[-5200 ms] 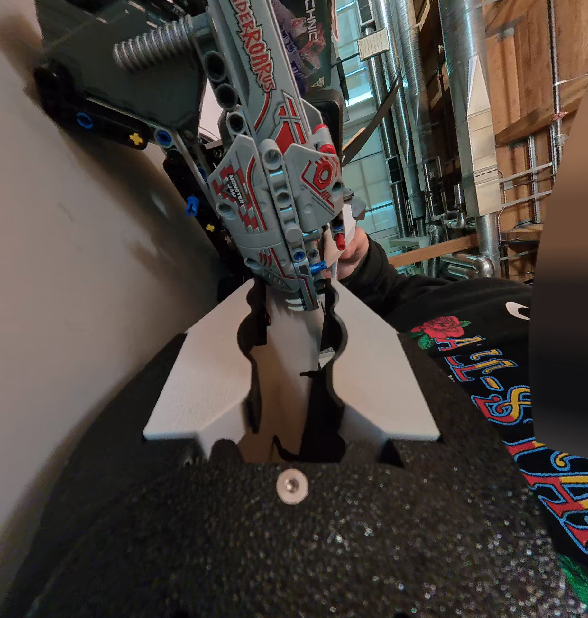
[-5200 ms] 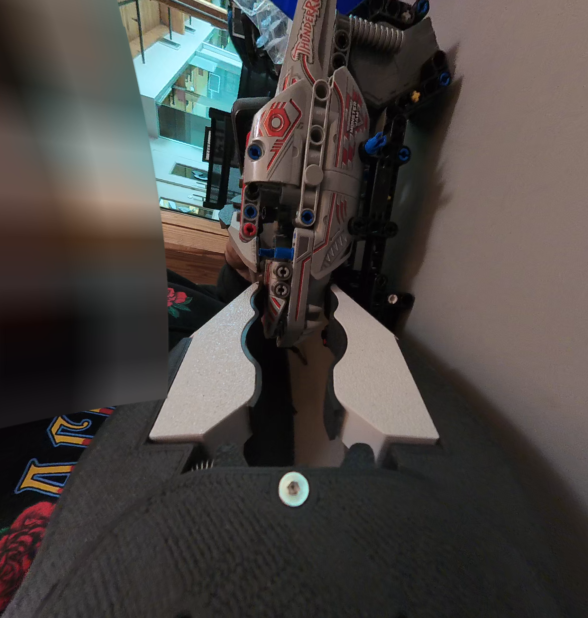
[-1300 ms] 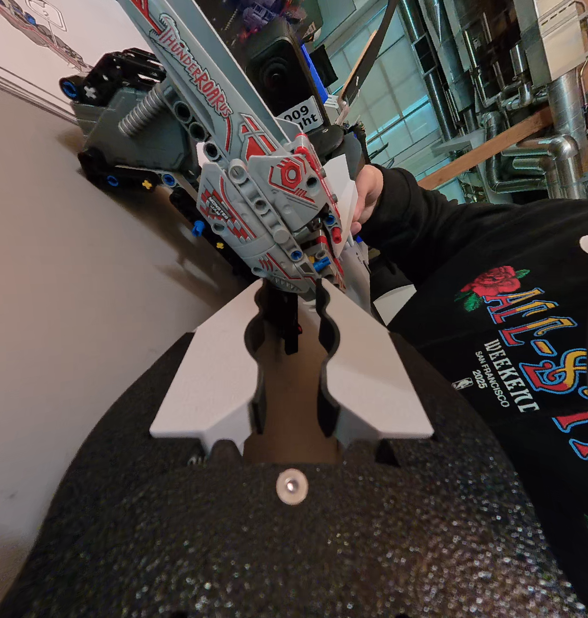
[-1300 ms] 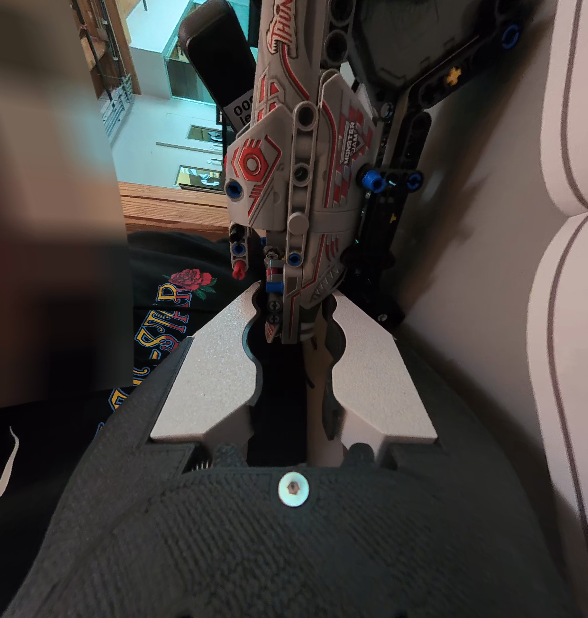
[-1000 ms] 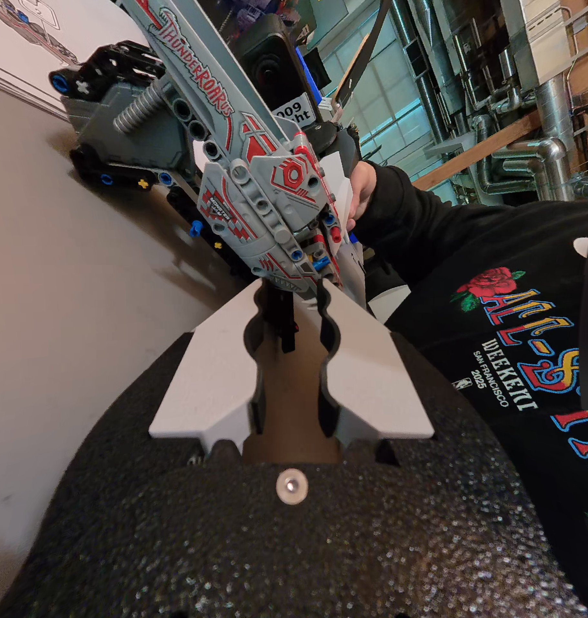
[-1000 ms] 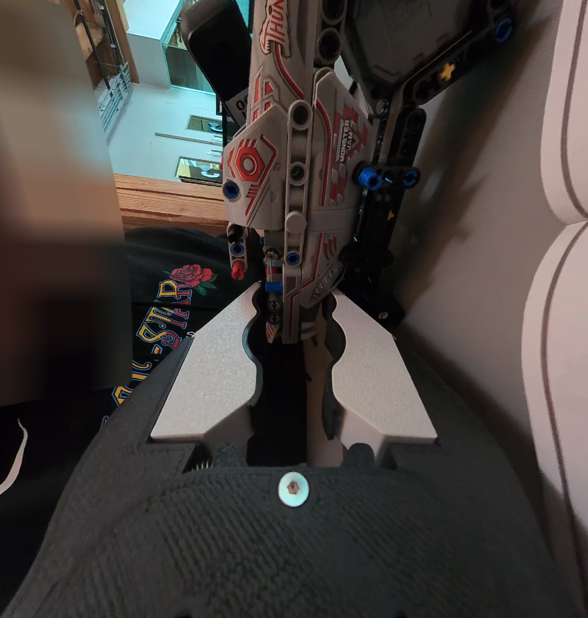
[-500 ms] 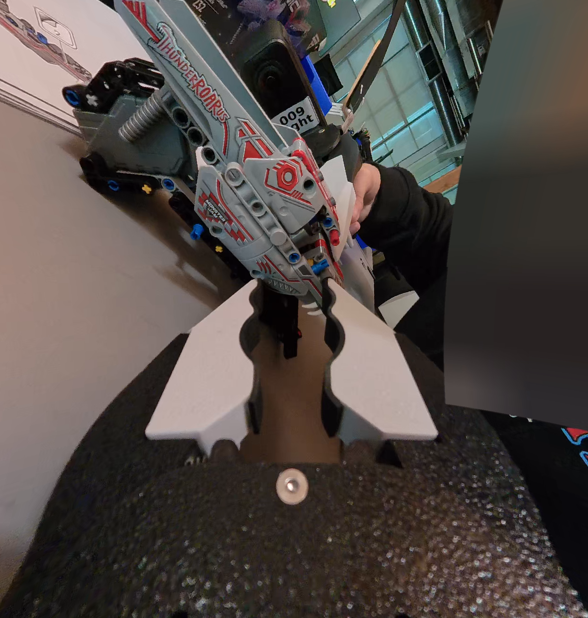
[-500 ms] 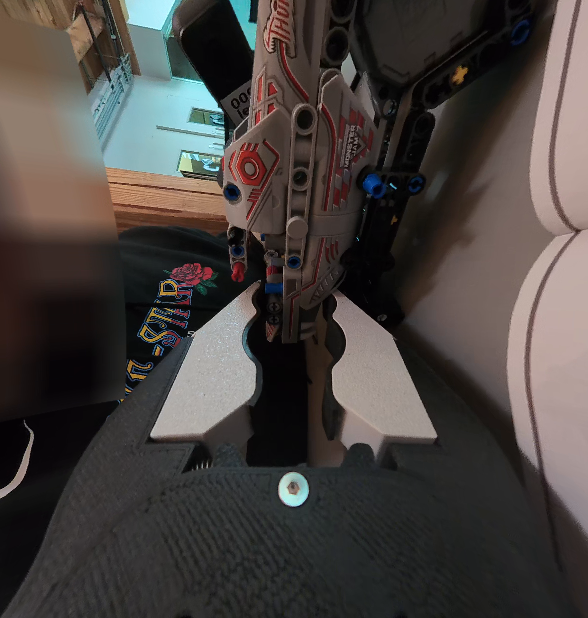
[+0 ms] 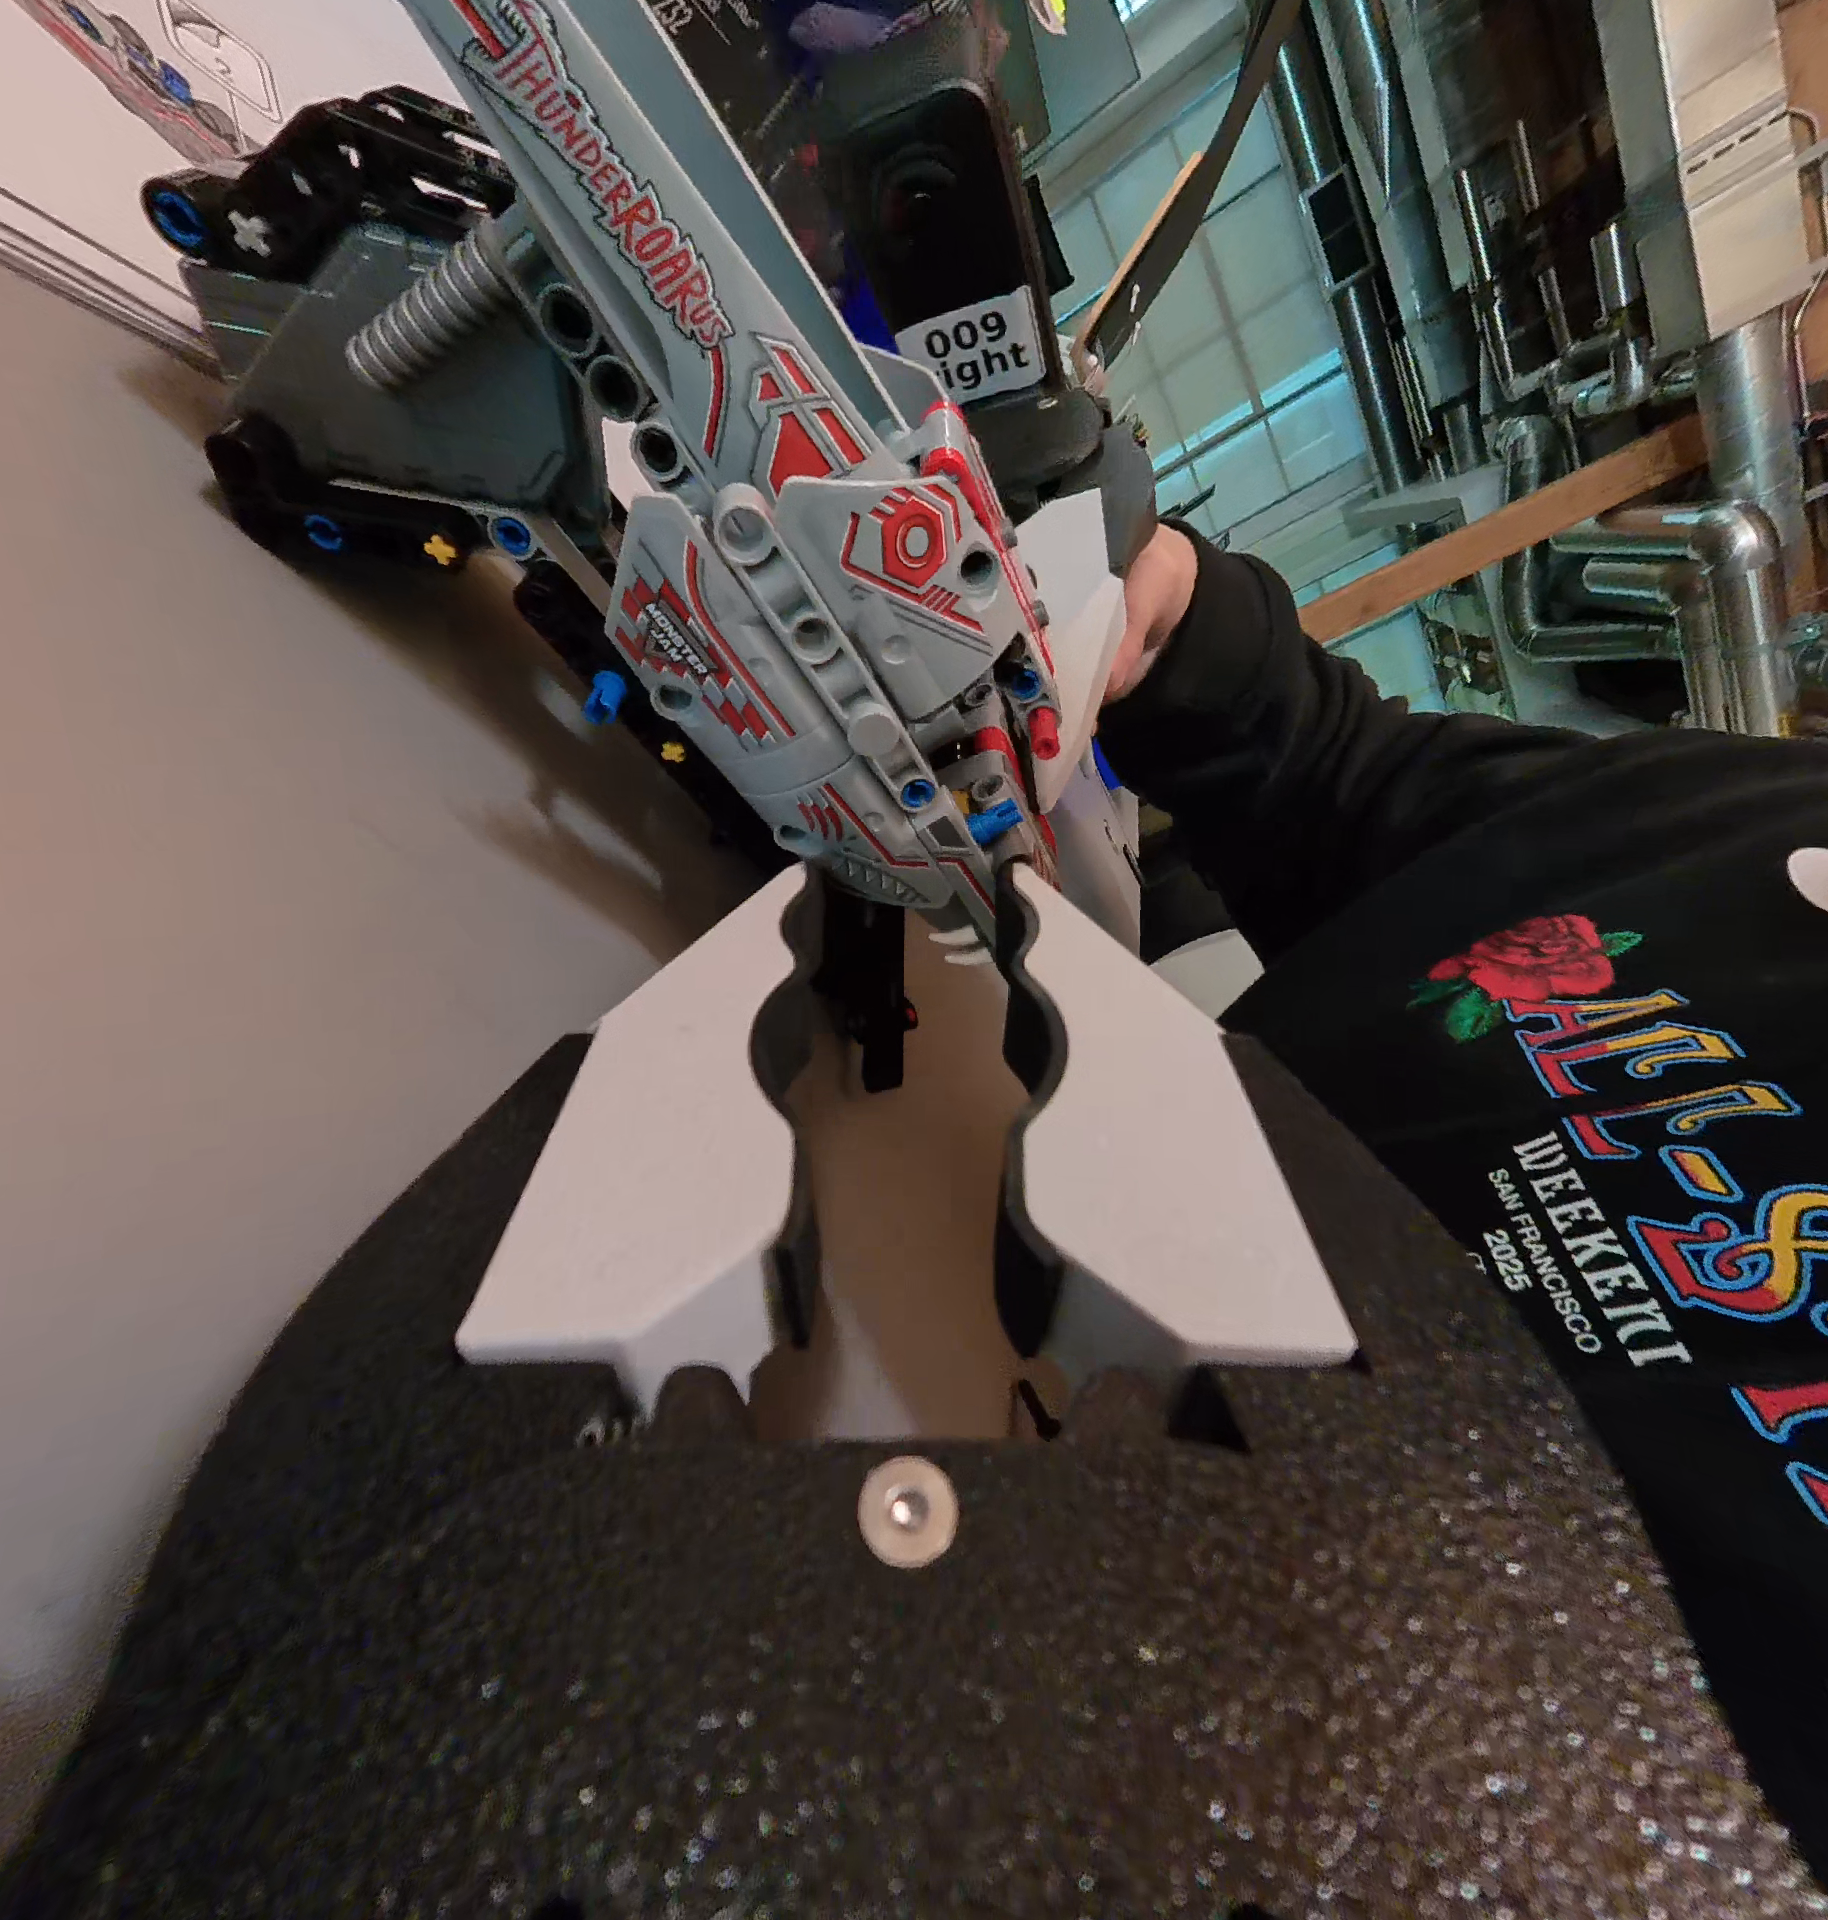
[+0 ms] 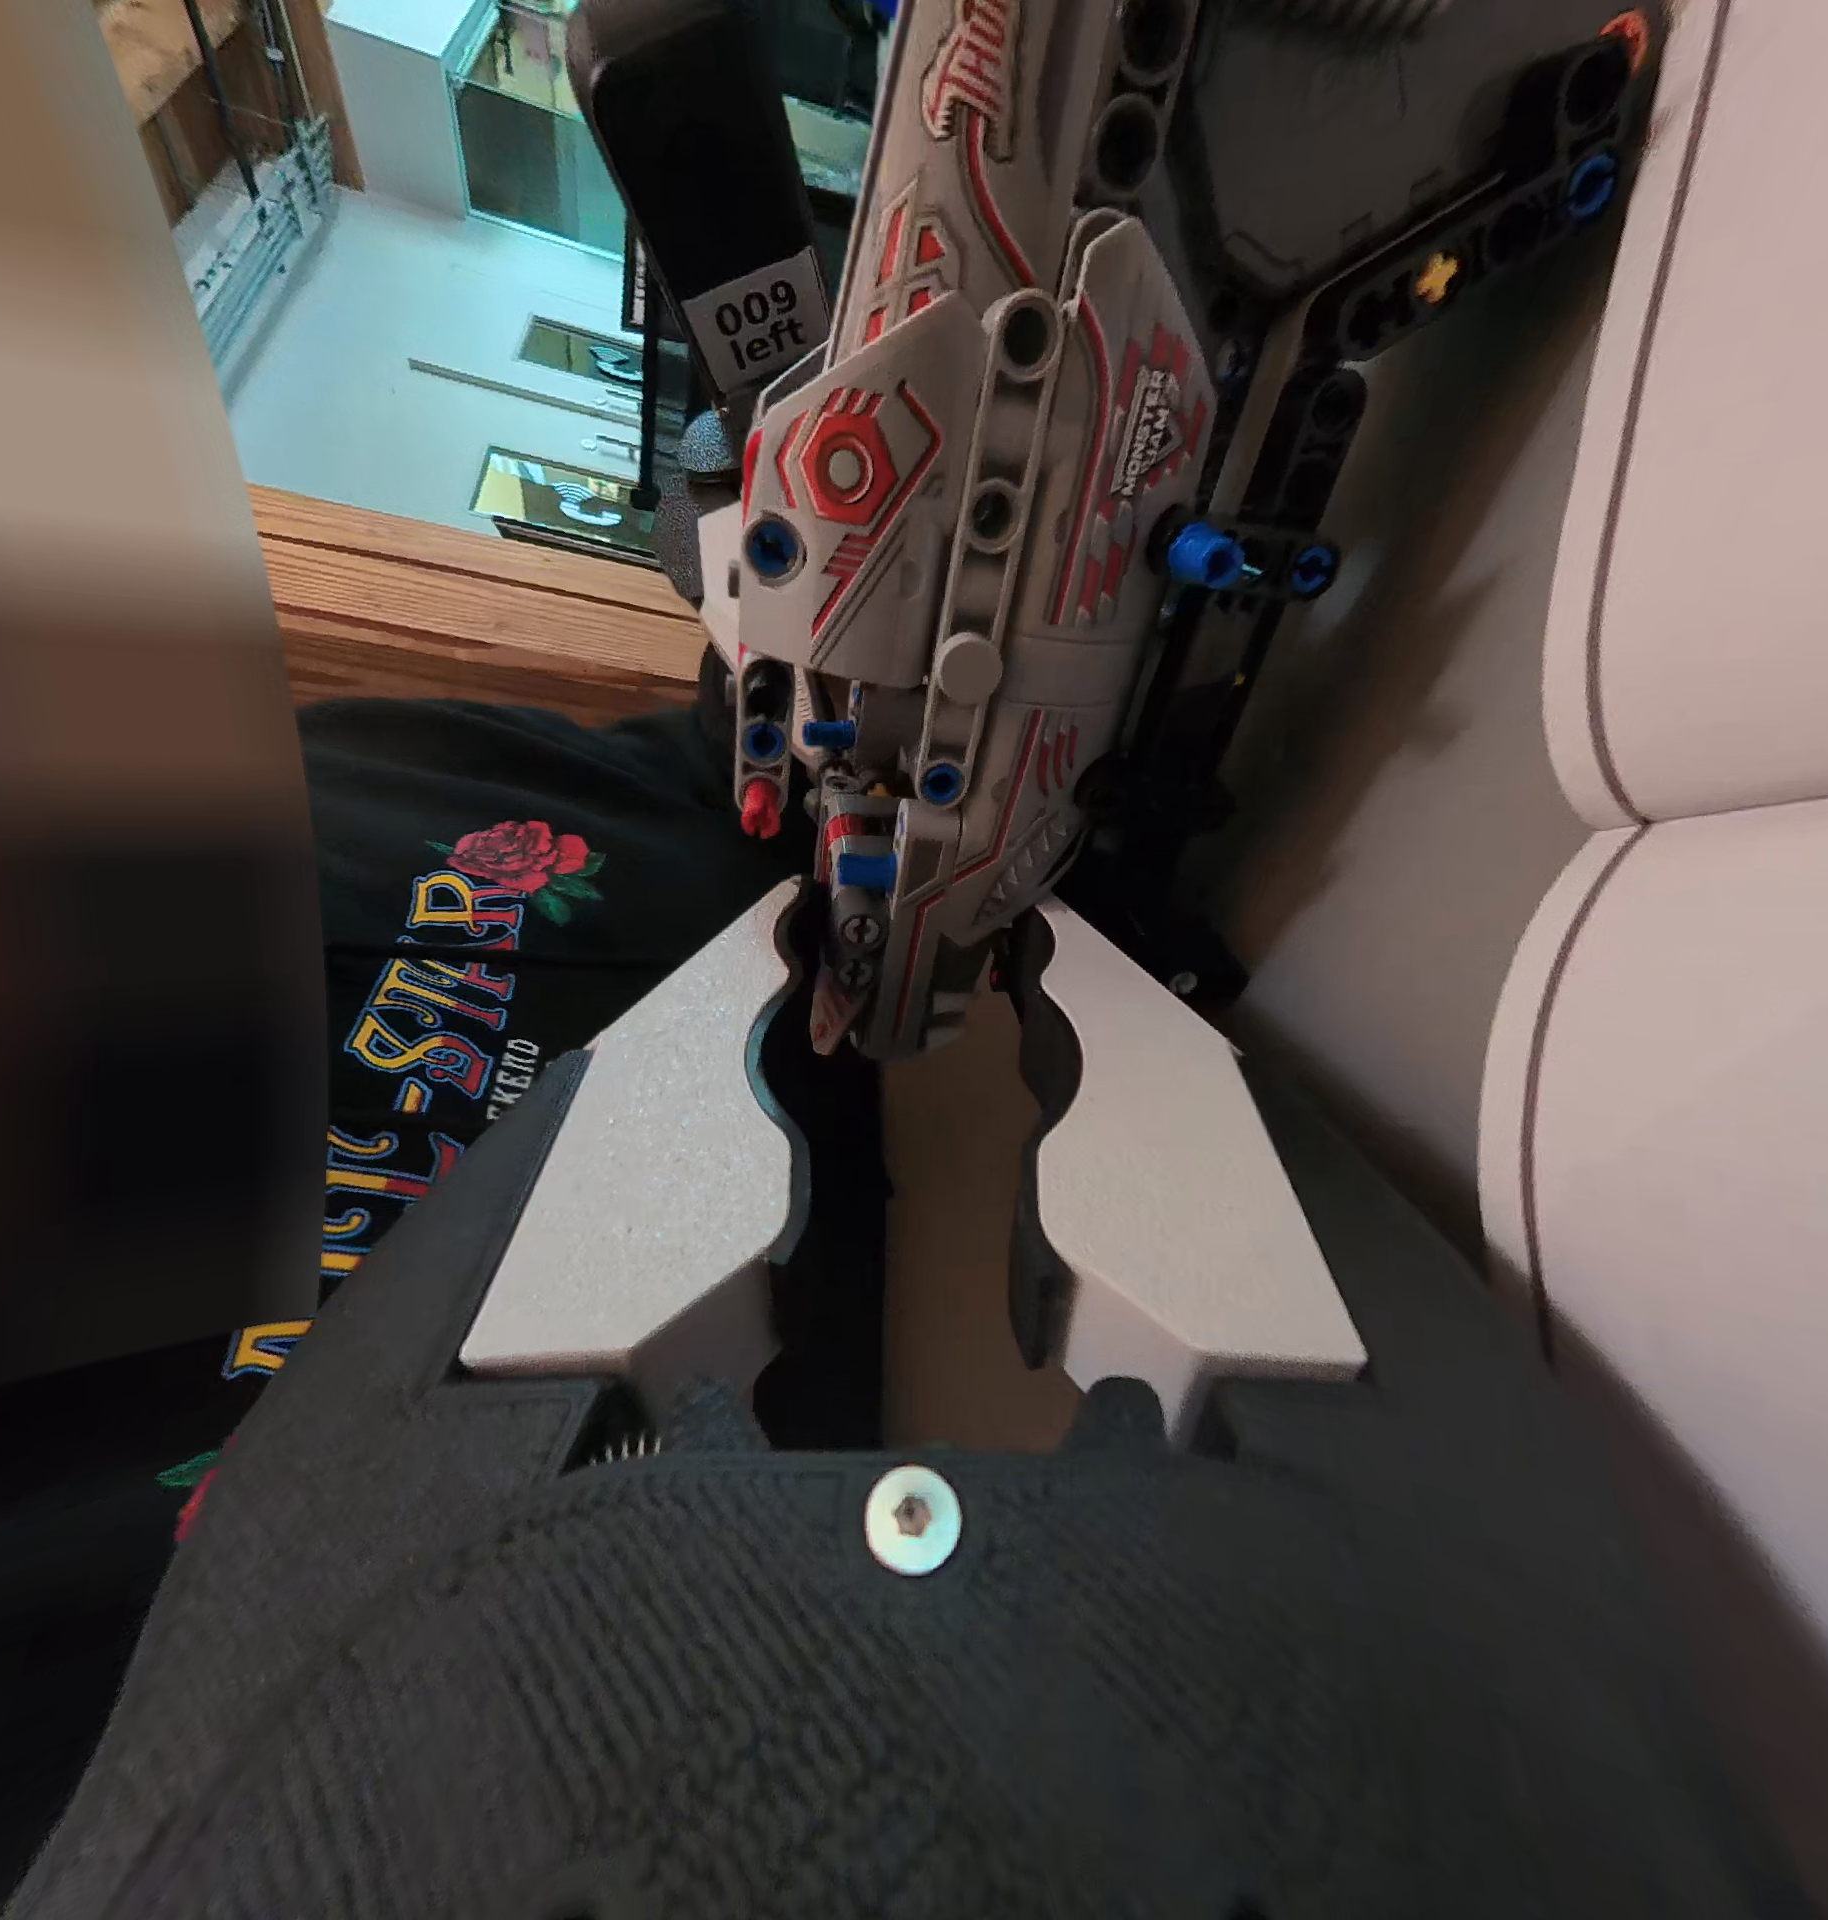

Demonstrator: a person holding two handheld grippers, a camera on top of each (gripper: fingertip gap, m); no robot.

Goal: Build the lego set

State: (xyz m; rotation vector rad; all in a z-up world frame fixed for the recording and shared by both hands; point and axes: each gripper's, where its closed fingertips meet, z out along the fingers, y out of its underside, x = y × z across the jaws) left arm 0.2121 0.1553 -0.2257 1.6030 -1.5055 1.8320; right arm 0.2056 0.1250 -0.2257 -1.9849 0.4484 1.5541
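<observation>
The lego model [image 9: 806,623] is a grey vehicle body with red decals on a black and dark grey chassis [image 9: 401,416] that has a grey spring. It stands tilted on the beige table [image 9: 214,935]. My left gripper [image 9: 905,914] is shut on the body's pointed front end. My right gripper [image 10: 915,925] is shut on the same front end from the opposite side. The model [image 10: 972,571] fills the middle of the right wrist view. A small grey beam with a red pin [image 10: 759,758] hangs at its left side. Each gripper's white finger shows behind the model in the other view [image 9: 1076,623].
A person in a black printed sweater [image 9: 1512,935] sits close behind the model. An instruction booklet [image 9: 110,62] lies at the far left. White rounded shapes with grey outlines [image 10: 1720,416] fill the right edge. A wooden rail [image 10: 453,603] lies beyond. The tips of both grippers are at nearly the same place.
Both grippers keep their hold on the front end. The model has shifted and tilted slightly, and a small gap with a blue pin now shows under the upper front panel.
</observation>
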